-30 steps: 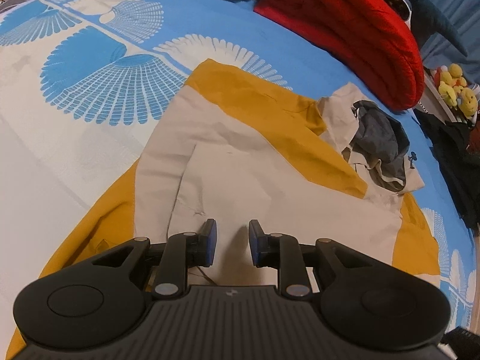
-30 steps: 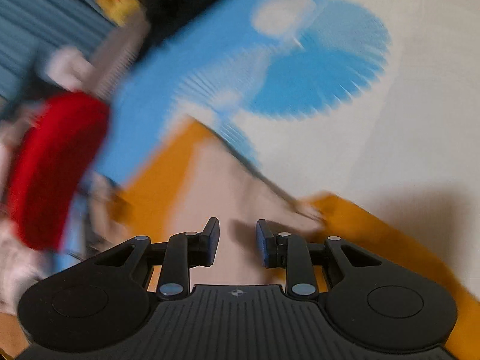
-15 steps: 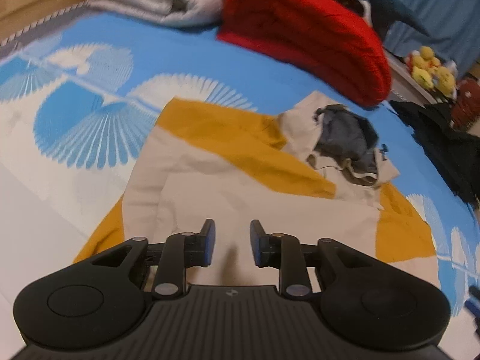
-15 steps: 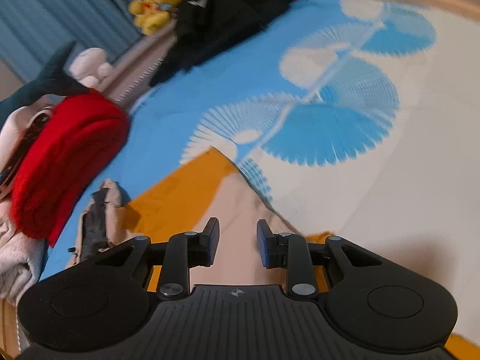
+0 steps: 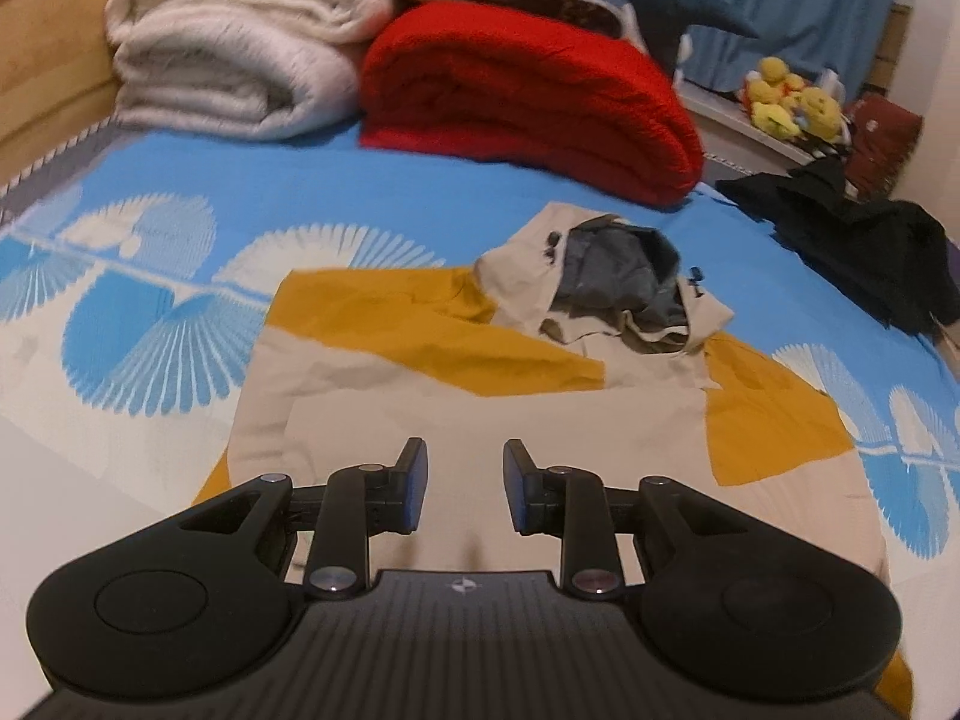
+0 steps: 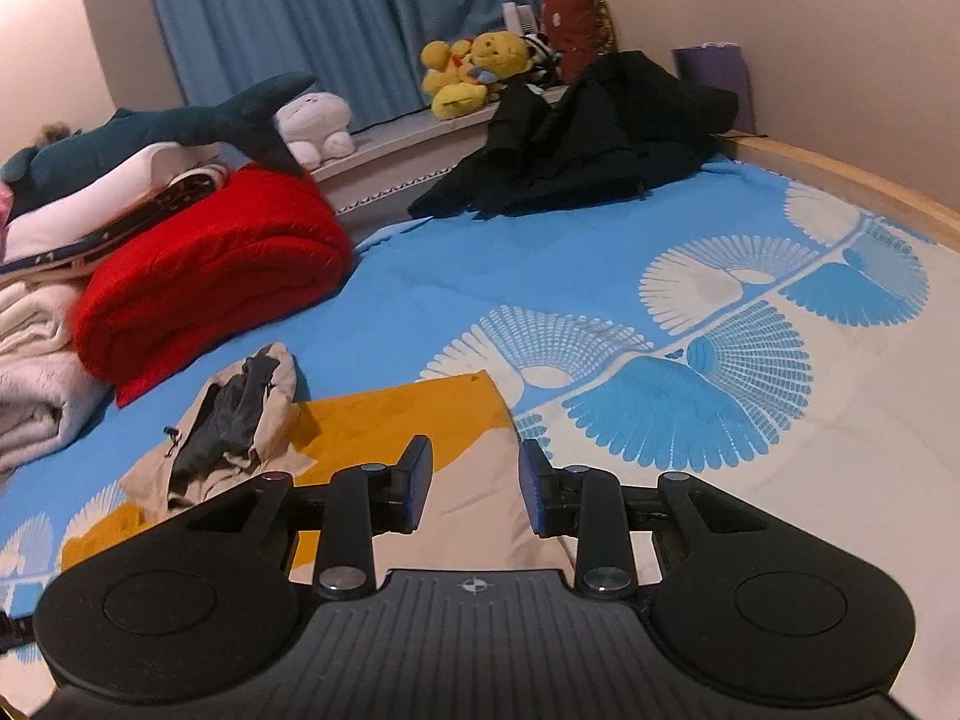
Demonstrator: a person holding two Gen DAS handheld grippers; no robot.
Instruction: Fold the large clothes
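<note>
Jacket [image 5: 480, 414], crinkled mustard-and-beige fabric, lies folded on patterned bedsheet [image 5: 420, 210].

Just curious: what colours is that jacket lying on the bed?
The jacket is beige and mustard yellow; clearest in the left wrist view.

A bed [image 6: 828, 168] with a wooden frame is covered by a blue and white sheet [image 5: 420, 198] printed with fan shapes. On the sheet a beige and mustard hooded jacket [image 5: 480, 402] is spread flat. A folded red blanket [image 5: 528, 96], folded white blankets [image 5: 240, 60] and a heap of black clothing [image 6: 594, 132] are also laid on it.
</note>
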